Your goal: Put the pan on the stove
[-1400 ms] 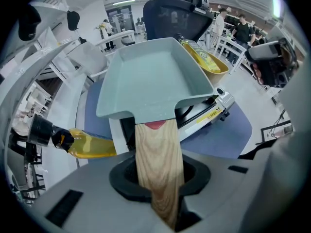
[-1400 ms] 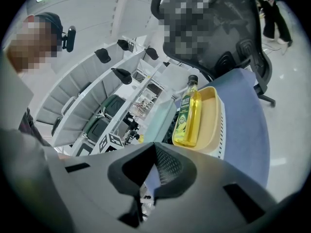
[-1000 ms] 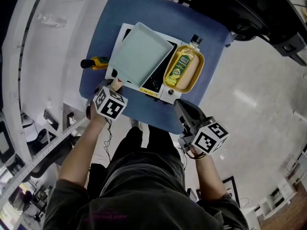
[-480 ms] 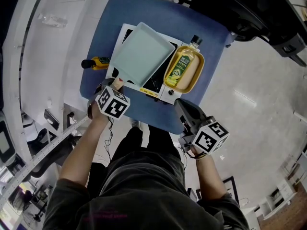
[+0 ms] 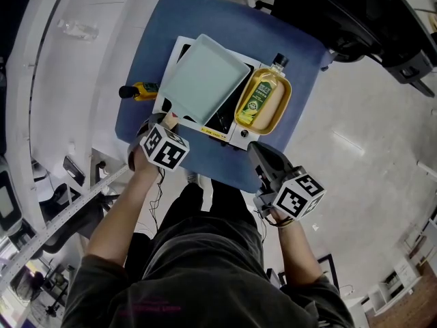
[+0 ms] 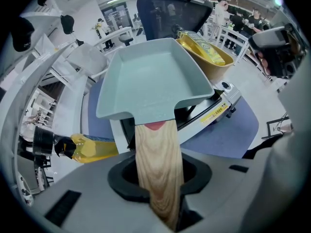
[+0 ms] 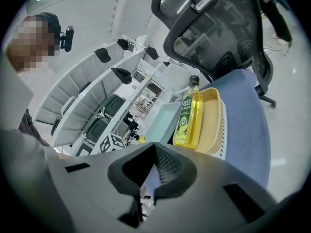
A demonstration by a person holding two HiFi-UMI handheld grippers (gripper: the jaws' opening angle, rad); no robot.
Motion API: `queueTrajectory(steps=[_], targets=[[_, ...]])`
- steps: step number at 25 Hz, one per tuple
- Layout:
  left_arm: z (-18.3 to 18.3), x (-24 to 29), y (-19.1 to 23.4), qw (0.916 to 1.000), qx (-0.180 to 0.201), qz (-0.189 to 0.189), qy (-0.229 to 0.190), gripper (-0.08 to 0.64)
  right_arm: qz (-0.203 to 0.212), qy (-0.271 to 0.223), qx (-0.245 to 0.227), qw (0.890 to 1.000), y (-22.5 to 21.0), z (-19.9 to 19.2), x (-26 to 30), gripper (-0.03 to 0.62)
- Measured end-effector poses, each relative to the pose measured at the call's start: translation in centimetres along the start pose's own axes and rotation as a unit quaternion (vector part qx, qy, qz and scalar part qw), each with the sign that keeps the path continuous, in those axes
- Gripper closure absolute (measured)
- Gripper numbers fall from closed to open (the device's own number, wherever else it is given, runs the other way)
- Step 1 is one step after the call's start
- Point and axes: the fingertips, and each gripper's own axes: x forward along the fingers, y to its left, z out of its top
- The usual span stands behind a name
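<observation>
Placement looks done: the pale green square pan point(image 5: 203, 80) sits on the white, black-topped stove point(image 5: 179, 46). The left gripper point(image 6: 158, 183) has just been loosening its jaws, yet grips the wooden handle point(image 6: 154, 149). Next it must release fully and back away. The right gripper point(image 7: 154, 176) waits clenched, empty.

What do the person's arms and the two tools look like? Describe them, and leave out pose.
The left tool and the right tool have grey plastic bodies with black-rimmed jaw openings. Each carries a white cube printed with black square markers: the left cube and the right cube. The person wears a dark grey short-sleeved T-shirt, so the forearms are uncovered.
</observation>
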Motion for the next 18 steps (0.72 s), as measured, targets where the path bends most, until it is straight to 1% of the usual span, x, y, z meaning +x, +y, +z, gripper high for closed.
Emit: queueTrajectory(steps=[4,7,11,18], targets=[[0.3,-0.3,0.2,0.9999,0.012,0.004,-0.004,0.422,0.002,-0.001,-0.002,1.0,0.2,0.0,0.0,0.589],[0.2,-0.4,0.1,0.9999,0.012,0.0,-0.005,0.41,0.003,-0.001,-0.003,1.0,0.5,-0.2,0.1,0.589],[0.1,-0.5,0.0,0.9999,0.013,-0.002,-0.009,0.373,0.001,-0.002,-0.001,1.0,0.8,-0.3,0.1,0.589],[0.3,-1.9,0.4,0.9995,0.014,0.005,-0.028,0.32,0.0,-0.003,-0.006,1.0,1.7,-0.7,0.1,0.589]])
